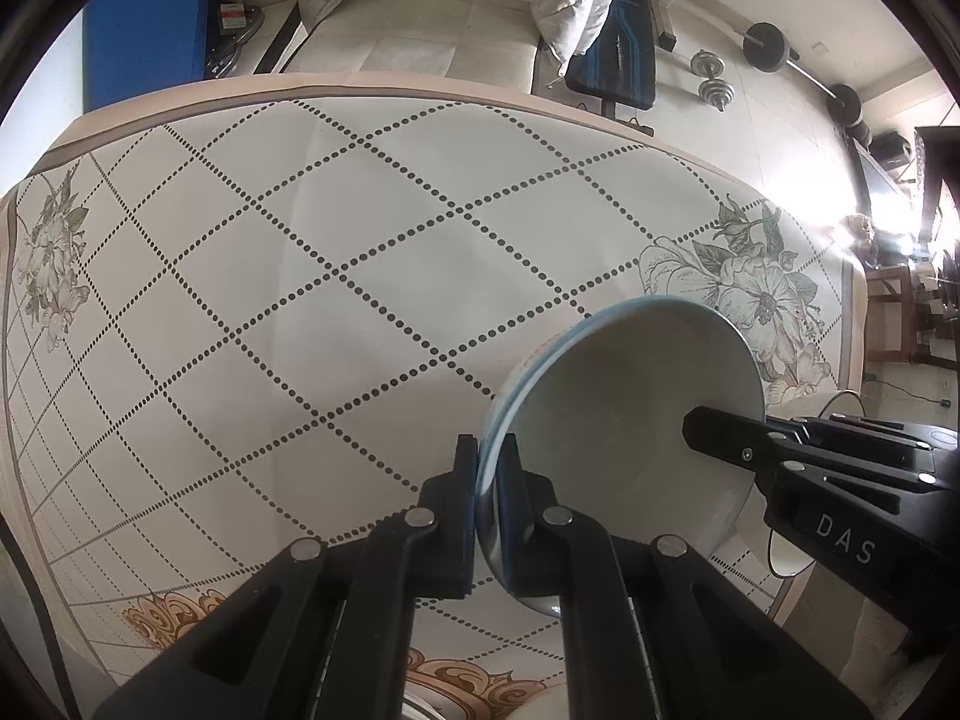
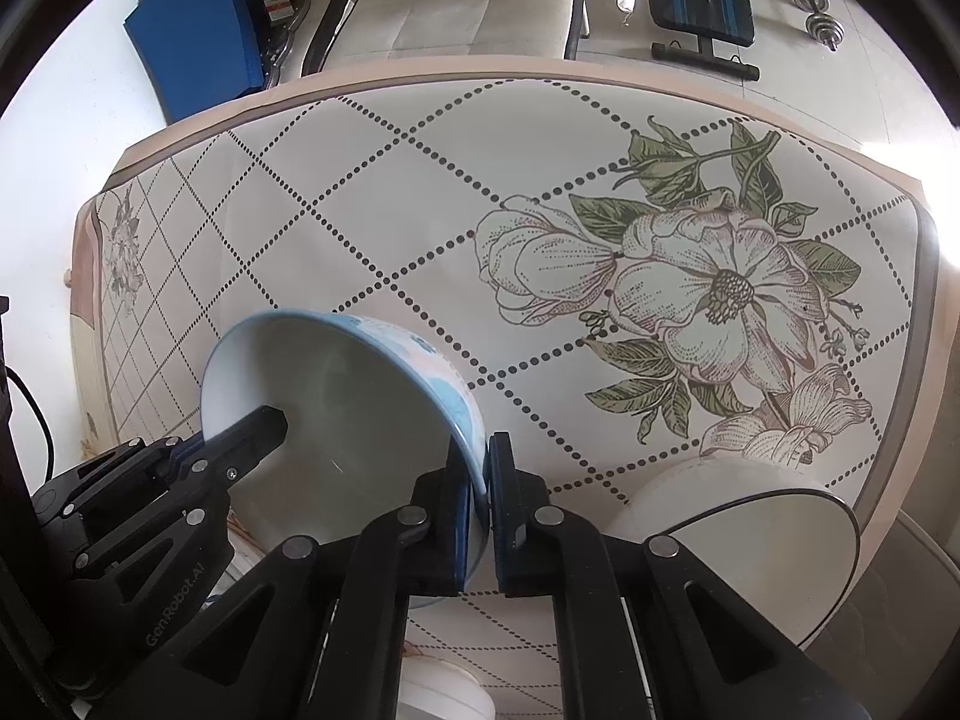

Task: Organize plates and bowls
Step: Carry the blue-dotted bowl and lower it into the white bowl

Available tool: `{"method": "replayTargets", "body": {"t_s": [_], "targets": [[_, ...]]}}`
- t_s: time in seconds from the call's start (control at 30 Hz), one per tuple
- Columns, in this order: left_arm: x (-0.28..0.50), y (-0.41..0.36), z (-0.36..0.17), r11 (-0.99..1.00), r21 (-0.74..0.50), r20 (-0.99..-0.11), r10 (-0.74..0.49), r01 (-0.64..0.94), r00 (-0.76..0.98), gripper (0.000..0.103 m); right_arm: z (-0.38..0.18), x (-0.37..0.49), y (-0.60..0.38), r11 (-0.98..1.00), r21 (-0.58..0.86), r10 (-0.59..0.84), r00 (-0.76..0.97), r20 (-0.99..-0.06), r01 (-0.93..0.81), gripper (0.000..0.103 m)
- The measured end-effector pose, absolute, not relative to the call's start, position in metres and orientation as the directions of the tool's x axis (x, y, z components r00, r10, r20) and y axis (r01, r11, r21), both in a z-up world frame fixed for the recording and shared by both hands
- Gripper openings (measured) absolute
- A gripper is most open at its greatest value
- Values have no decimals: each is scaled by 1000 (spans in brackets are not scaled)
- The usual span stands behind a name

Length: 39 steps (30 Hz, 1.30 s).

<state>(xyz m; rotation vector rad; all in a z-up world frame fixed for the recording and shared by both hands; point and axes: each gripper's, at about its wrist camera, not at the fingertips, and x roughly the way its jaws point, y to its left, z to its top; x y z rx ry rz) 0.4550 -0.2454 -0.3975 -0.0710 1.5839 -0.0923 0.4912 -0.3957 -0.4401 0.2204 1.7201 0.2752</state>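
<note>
Blue-rimmed bowl (image 1: 624, 420) pinched at opposite rims by left hand-held gripper (image 1: 491, 480) and right hand-held gripper (image 2: 485, 486), tablecloth (image 1: 312, 276) beyond bare

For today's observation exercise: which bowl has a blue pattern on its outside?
The bowl pinched at its rim by the left gripper and right gripper; the other bowl is plain white with a dark rim.

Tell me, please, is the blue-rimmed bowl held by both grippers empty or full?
Empty: the bowl shows a bare white inside in both wrist views, with the left gripper and right gripper clamped on opposite rims.
</note>
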Motion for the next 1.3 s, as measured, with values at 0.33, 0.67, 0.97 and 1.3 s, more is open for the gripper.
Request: {"method": "replayTargets", "body": {"t_s": [0.33,0.67,0.97,1.3], "targets": [[445,-248,-379,995,-97,-995,-97,35,4,4,-418,480,-404,948,317,314,-146,-938,-2,7],[425,-253,-346,992,-102,-994,-105,70,36,4,-383,458,-413,947,322,320,-111,-941,4,7],[392,-259,-325,988,-101,-993,-107,115,46,4,-355,418,-421,947,321,322,-88,-943,22,7],[343,-269,-312,978,-107,-993,-115,177,35,4,-337,351,-433,944,323,328,-70,-942,70,7]]}}
